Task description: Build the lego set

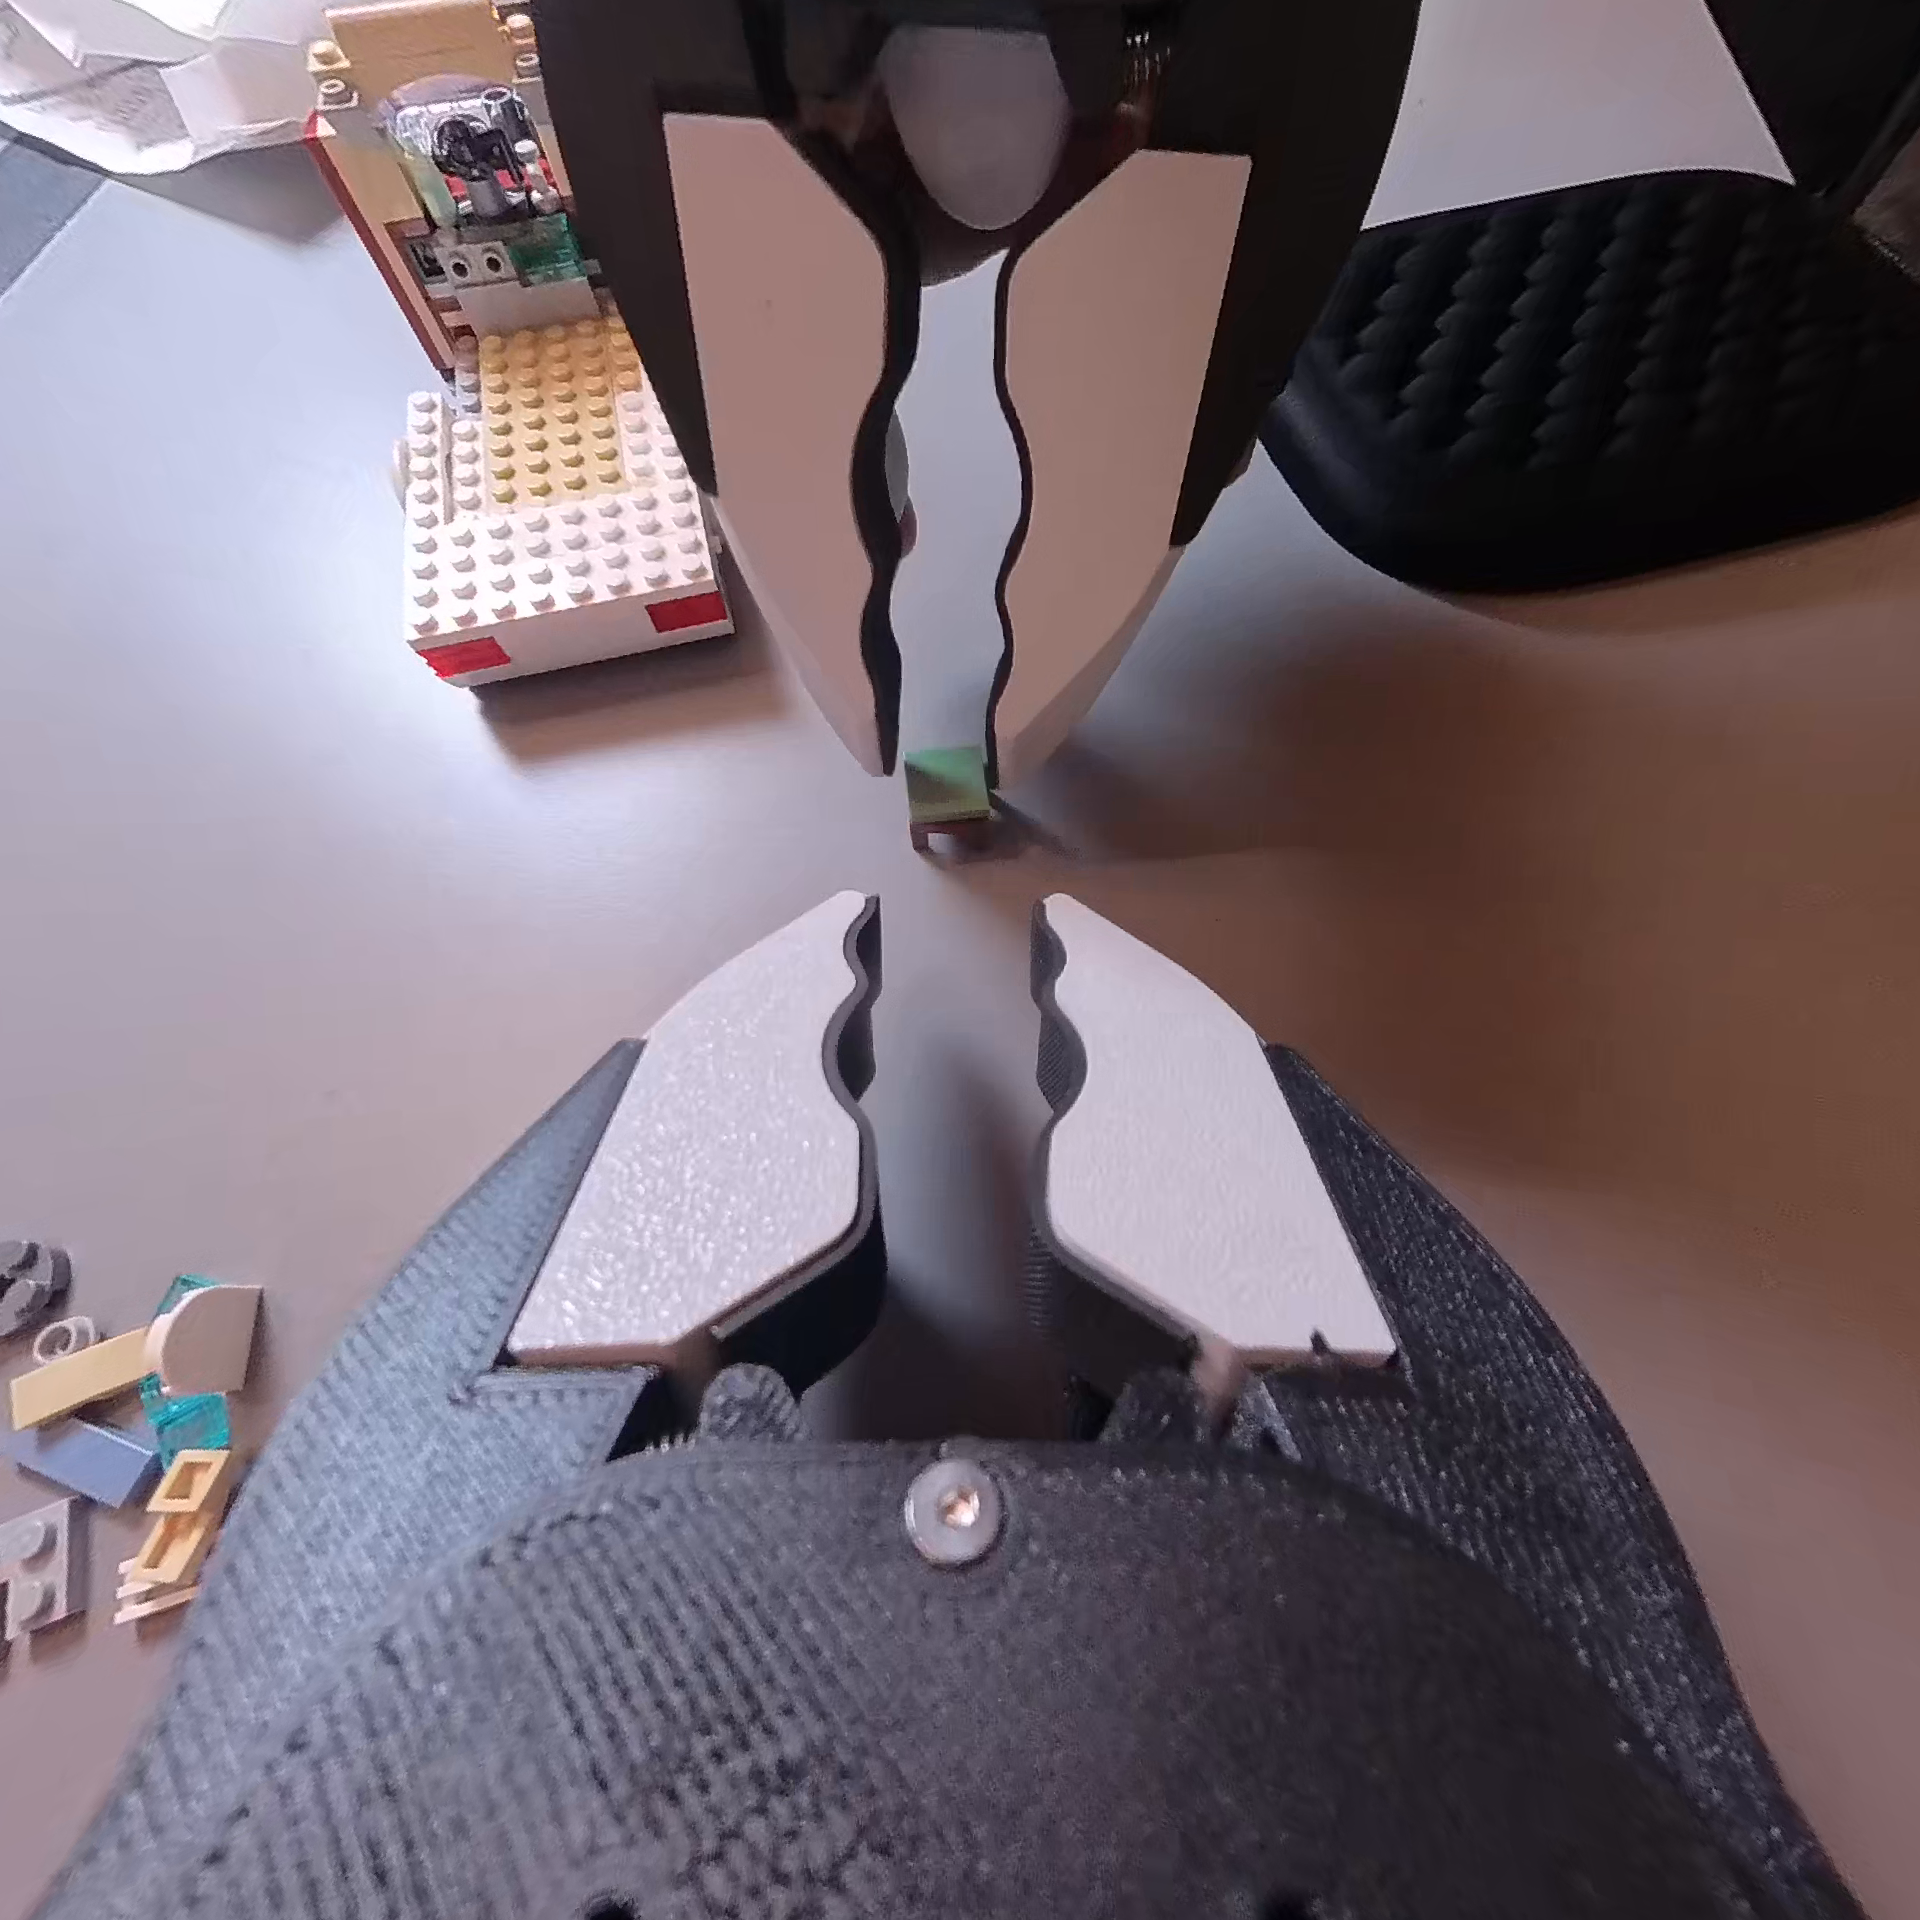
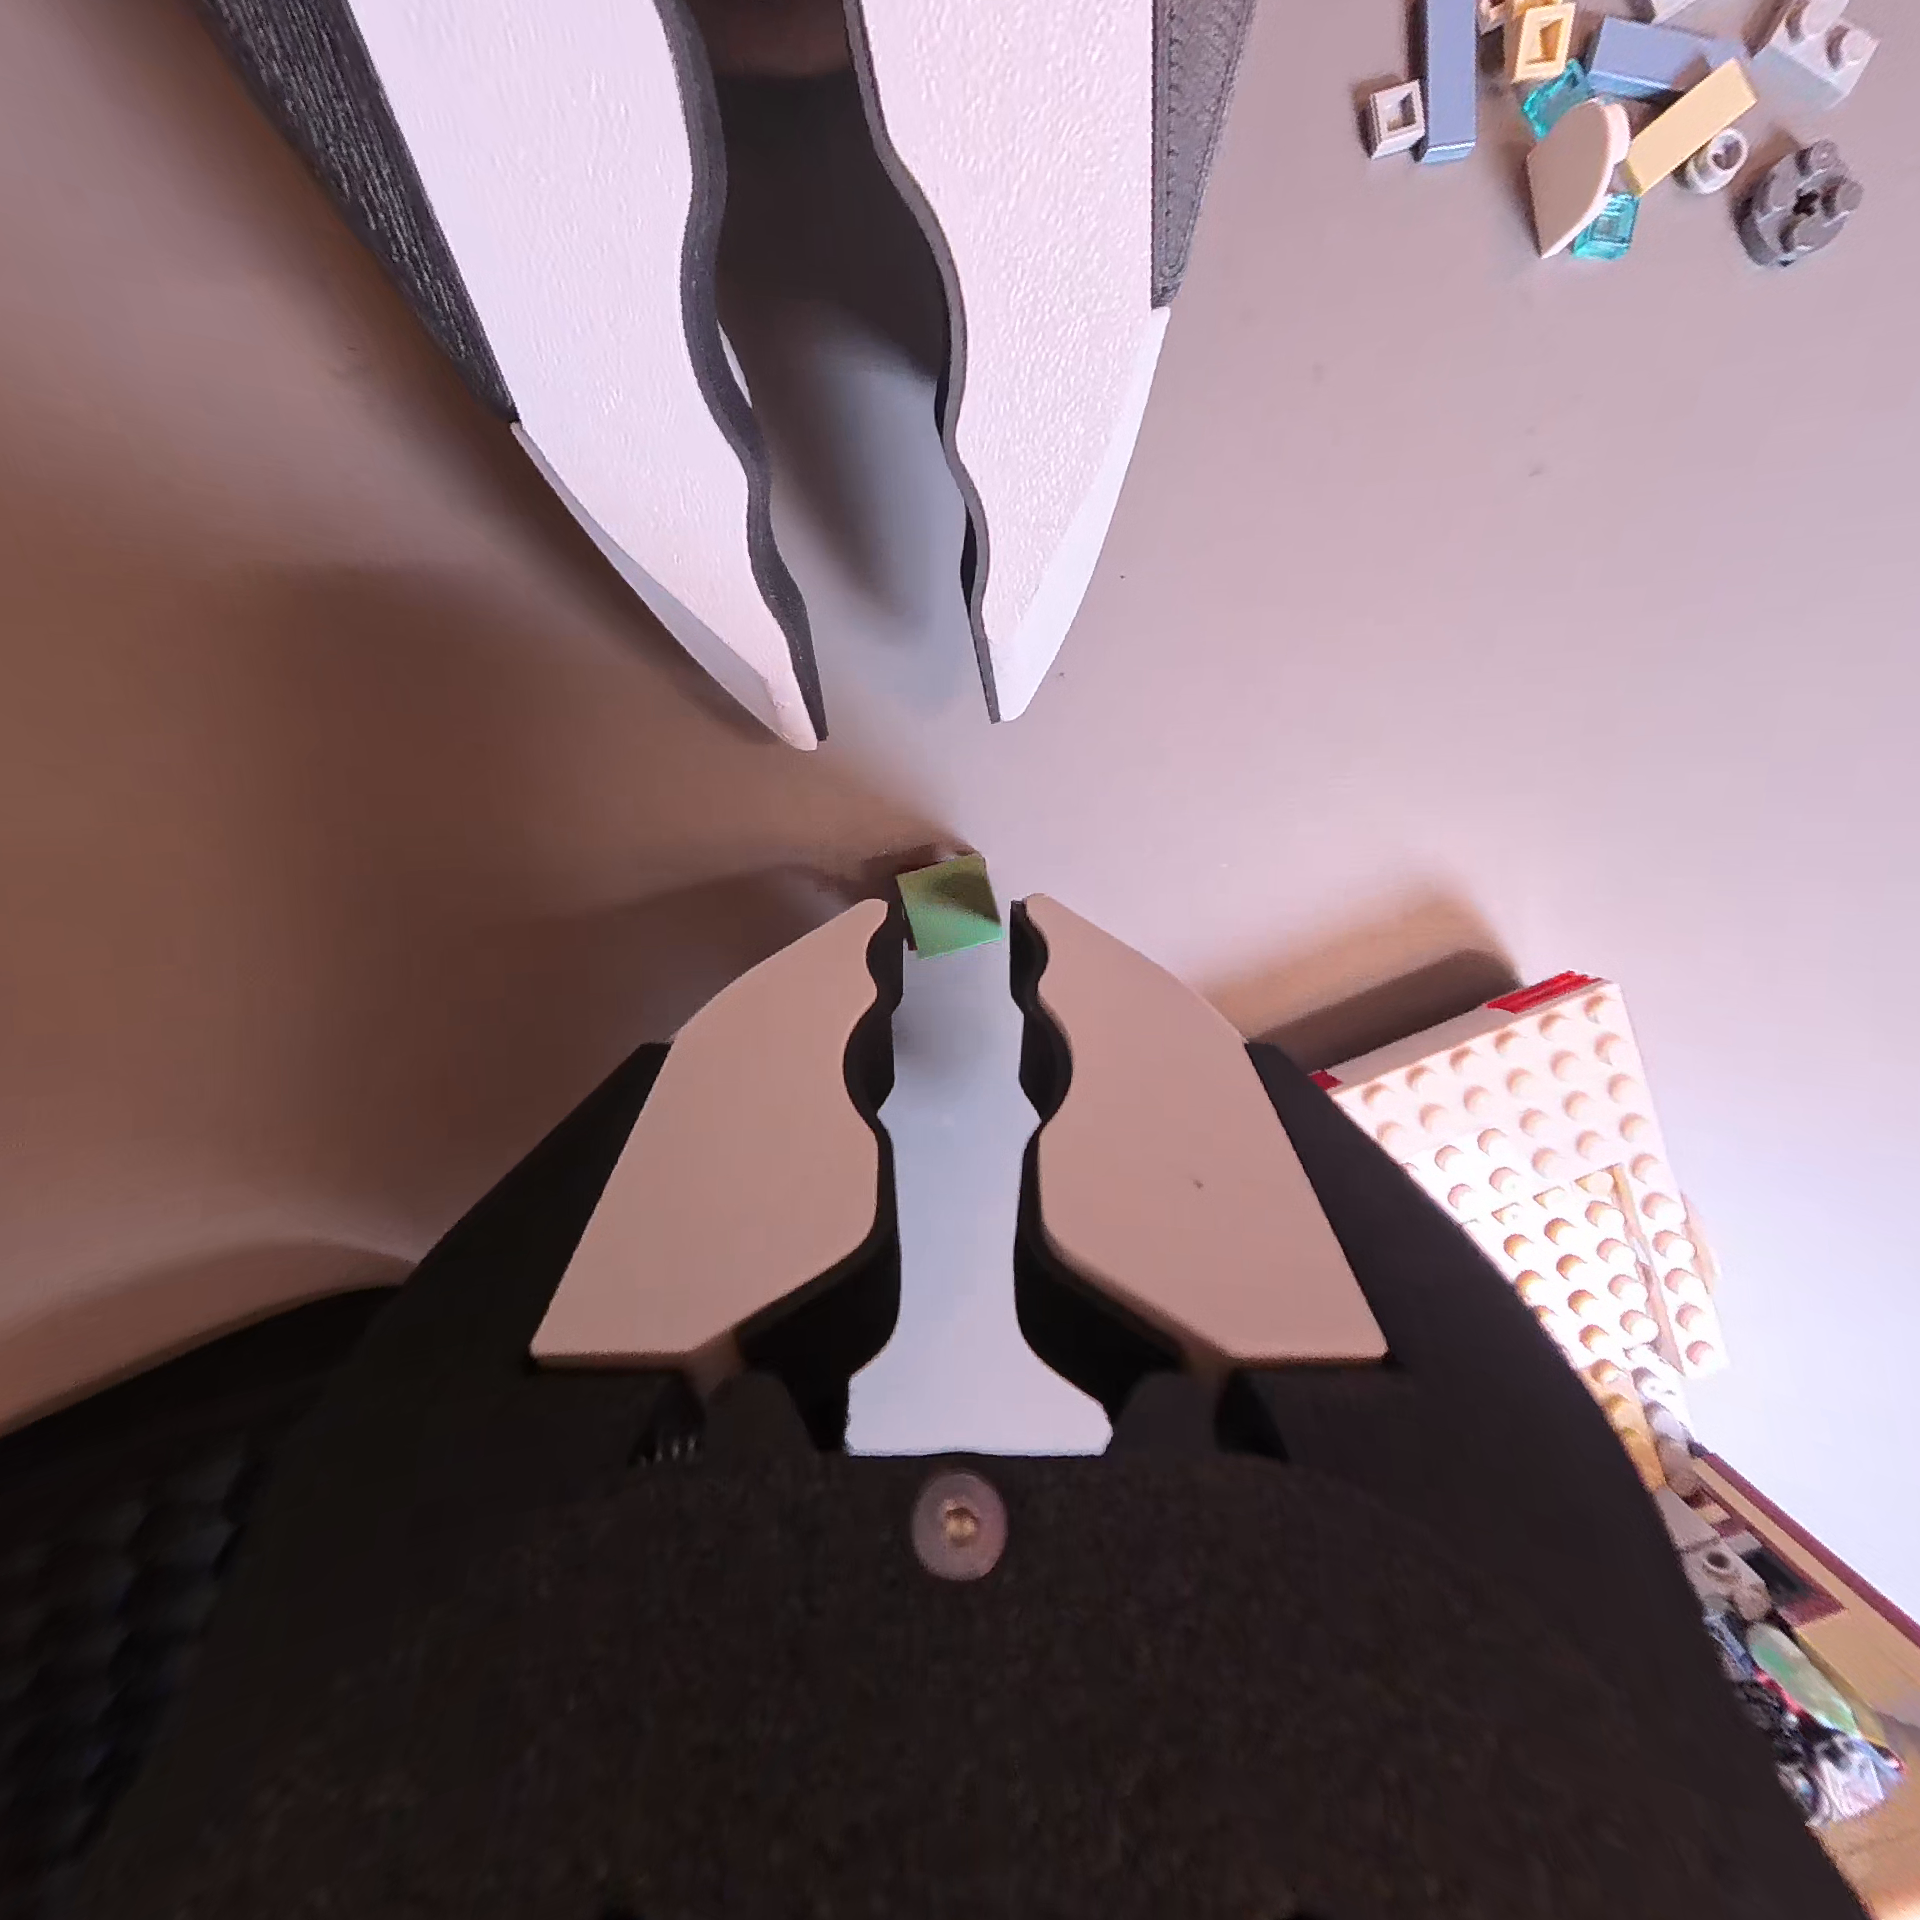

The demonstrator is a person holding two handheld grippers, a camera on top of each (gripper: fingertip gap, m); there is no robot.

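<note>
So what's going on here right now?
The two grippers face each other over the table. The right gripper has its tips around a small green piece that sits on a brown piece; whether it's clamped is unclear. The left gripper is open and empty, just short of it. The half-built model and loose bricks sit off to the side.

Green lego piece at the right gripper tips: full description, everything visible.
The green lego piece is small, square and flat-topped, glossy plastic, its top mottled light green to olive. It sits on a dark brown part that rests on the table. It lies level at the tips of the right gripper, whose jaws flank it slightly parted; whether they pinch it cannot be told. The left gripper is open, short of it, not touching.
</note>
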